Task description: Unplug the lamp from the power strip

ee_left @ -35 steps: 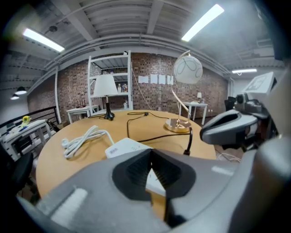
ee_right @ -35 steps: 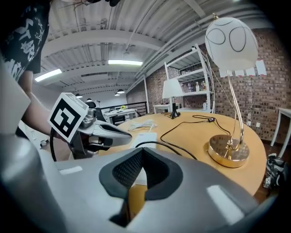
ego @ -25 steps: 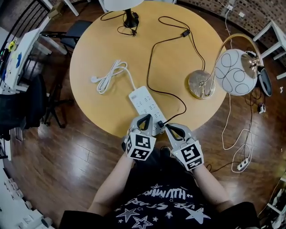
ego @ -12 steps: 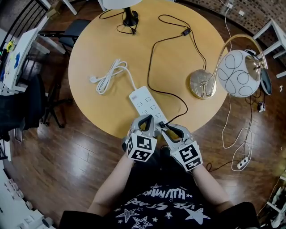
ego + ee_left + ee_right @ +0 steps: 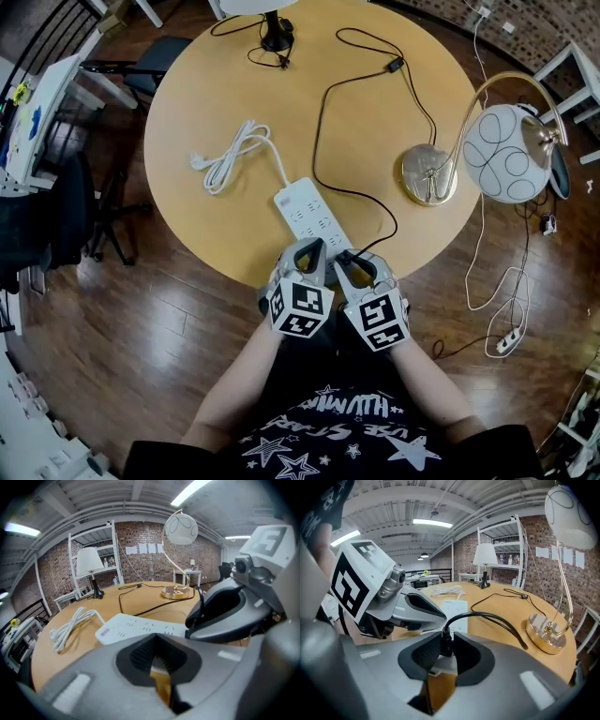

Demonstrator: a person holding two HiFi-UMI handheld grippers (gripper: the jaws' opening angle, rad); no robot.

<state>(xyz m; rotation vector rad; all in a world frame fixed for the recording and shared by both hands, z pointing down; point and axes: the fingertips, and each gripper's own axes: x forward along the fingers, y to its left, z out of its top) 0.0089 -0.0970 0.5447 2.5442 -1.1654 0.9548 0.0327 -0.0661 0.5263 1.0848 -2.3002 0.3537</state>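
Observation:
A white power strip [image 5: 305, 211] lies on the round wooden table [image 5: 216, 94], its near end at the front edge. The lamp [image 5: 506, 155] with a globe shade and brass base stands at the right; its black cord [image 5: 323, 141] runs to a black plug [image 5: 446, 637] in the strip's near end. My right gripper [image 5: 354, 267] has the plug between its pads and its jaws are closing on it. My left gripper [image 5: 307, 253] is shut, its tips resting on the strip's near end [image 5: 136, 627] beside the right one.
The strip's own white cable [image 5: 230, 155] lies coiled at the left. A second lamp [image 5: 275, 37] with a black base stands at the far edge. The table's front edge is right under both grippers. Cables and another strip [image 5: 506, 342] lie on the floor at the right.
My right gripper has shifted left, closer to the left one, and gone from shut beside the plug to holding the plug between its jaws. The left gripper has stayed put.

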